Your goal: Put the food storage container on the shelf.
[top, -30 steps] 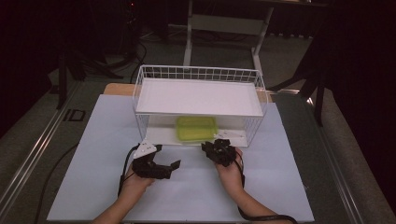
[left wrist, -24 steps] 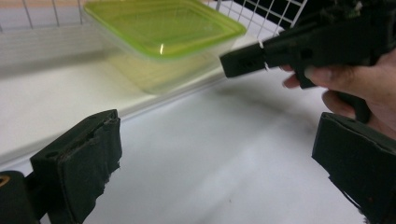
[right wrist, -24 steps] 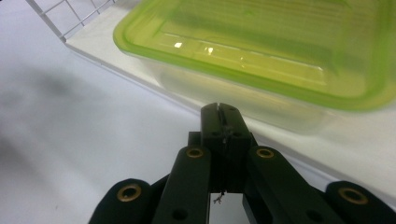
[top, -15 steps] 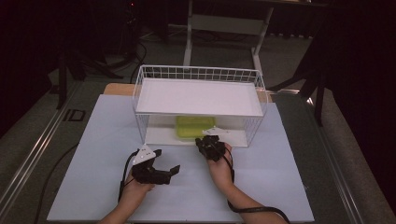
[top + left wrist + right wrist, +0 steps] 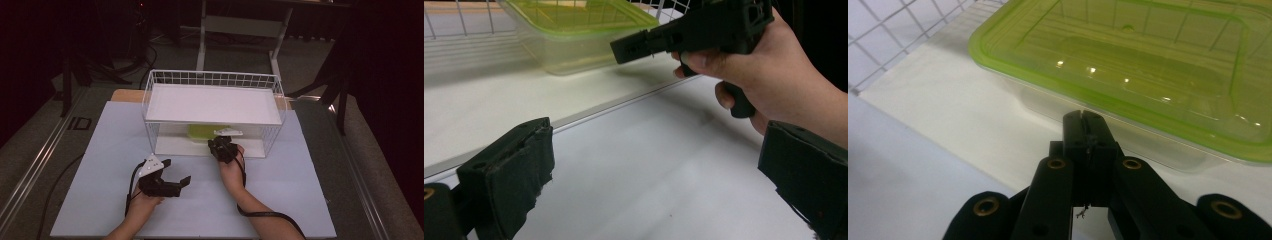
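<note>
The right gripper [image 5: 1087, 131], jaws pressed together, points at the near long wall of the clear green-lidded plastic box [image 5: 1143, 65] just ahead; the left gripper [image 5: 167, 182] waits farther back, jaws apart.

The high view is dim overall, with a near-black background and soft focus; light falls mainly on the pale tabletop [image 5: 100, 150]. In the right gripper view, small bright glints dot the green container lid [image 5: 1148, 55], which is sharp. In the left gripper view, the near jaws are blurred and soft shadows lie beneath the container.
</note>
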